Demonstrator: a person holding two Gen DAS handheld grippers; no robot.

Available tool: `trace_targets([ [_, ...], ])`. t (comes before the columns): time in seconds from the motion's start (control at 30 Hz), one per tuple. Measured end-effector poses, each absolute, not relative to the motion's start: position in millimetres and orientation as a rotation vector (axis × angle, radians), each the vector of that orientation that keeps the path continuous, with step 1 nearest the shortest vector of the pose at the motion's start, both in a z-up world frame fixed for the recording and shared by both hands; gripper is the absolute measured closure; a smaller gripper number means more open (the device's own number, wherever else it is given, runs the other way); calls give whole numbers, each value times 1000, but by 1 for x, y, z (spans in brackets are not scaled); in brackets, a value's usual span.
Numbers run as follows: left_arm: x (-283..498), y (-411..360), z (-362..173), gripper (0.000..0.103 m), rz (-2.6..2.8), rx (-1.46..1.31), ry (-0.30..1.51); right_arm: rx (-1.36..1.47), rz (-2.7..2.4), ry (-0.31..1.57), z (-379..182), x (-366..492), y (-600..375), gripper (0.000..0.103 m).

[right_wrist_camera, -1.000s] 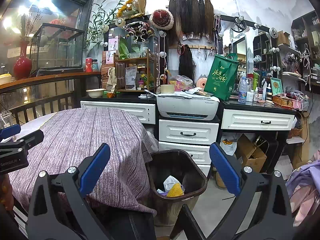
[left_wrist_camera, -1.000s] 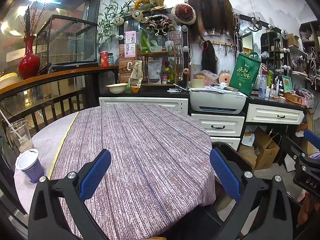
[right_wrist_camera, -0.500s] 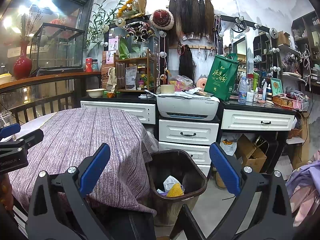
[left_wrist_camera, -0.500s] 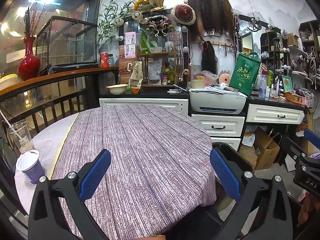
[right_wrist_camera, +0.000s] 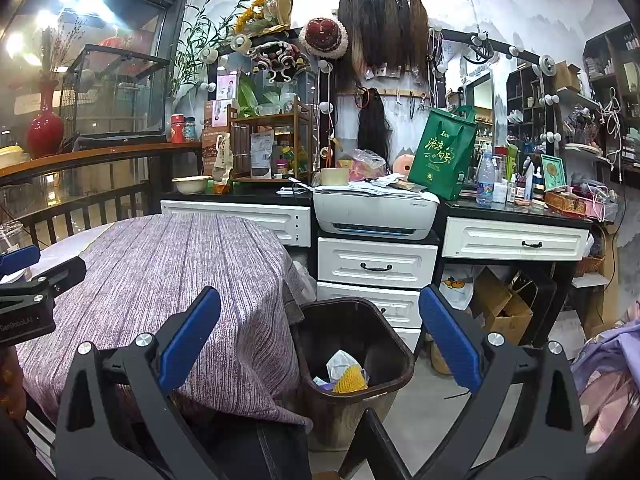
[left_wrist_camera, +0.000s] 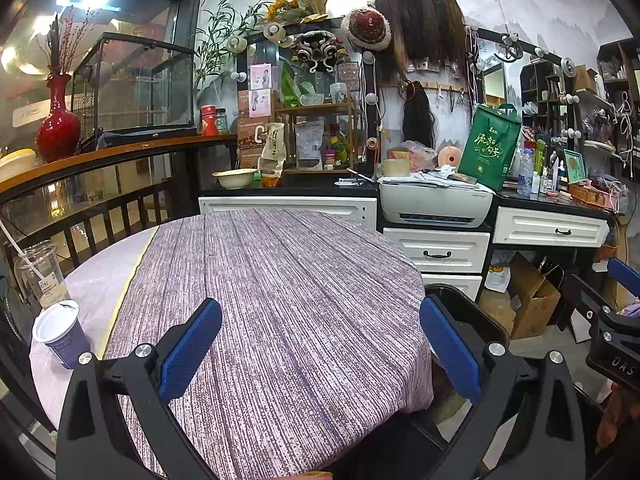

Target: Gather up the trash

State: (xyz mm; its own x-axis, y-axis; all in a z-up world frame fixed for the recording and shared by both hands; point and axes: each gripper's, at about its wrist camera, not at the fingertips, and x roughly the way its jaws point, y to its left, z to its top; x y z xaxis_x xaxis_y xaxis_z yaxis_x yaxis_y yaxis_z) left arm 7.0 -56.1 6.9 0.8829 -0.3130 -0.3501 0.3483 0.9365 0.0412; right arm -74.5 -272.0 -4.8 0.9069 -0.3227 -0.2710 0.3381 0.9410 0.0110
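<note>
Both grippers hang empty with their blue pads spread wide: the left gripper (left_wrist_camera: 320,348) sits above the near part of the round table (left_wrist_camera: 280,300), and the right gripper (right_wrist_camera: 320,346) sits off the table's edge, above the brown trash bin (right_wrist_camera: 356,360). A striped purple cloth (left_wrist_camera: 288,280) covers most of the table and drapes over its rim; a pale strip of tabletop shows along the far left side. Behind the table runs a black-topped counter with white drawers (right_wrist_camera: 376,262), and a white printer (right_wrist_camera: 374,212) rests on it with loose papers piled on top. Just beside the printer stands a green tote bag (right_wrist_camera: 440,152) with white lettering. The bin stands on the floor, close against the hanging cloth, and holds some trash at the bottom: white crumpled paper (right_wrist_camera: 340,362) and a yellow mesh piece (right_wrist_camera: 350,380) touching it. On the pale strip of the table, 2 cups stand near each other: a clear plastic cup (left_wrist_camera: 38,272) with a straw, and nearer the edge a blue paper cup (left_wrist_camera: 62,334) with a white rim, upright. Nothing lies on the cloth between the left gripper's pads
</note>
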Motion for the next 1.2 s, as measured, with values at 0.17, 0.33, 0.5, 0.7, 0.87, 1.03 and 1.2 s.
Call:
trace_targets([
  [0.17,7,-56,7,5,-346,104,346,58,-341,271,-5,-74,-272,5],
  [0.33,7,-56,7,5,-345,104,346,56,-341,271,-4,-74,-272,5],
  [0.5,7,-56,6,5,-346,105,346,57,-341,271,-5,-75,-272,5],
  [0.7,6,-56,7,5,-344,103,344,56,-342,271,-4,-74,-273,5],
  [0.87,6,-55,8,5,-340,103,344,60,-337,272,-3,-75,-273,5],
  [1.03,7,-55,8,5,-337,102,351,67,-338,261,0,-77,-275,5],
  [1.2,6,-55,9,5,-333,100,343,69,-338,278,-1,-74,-278,5],
])
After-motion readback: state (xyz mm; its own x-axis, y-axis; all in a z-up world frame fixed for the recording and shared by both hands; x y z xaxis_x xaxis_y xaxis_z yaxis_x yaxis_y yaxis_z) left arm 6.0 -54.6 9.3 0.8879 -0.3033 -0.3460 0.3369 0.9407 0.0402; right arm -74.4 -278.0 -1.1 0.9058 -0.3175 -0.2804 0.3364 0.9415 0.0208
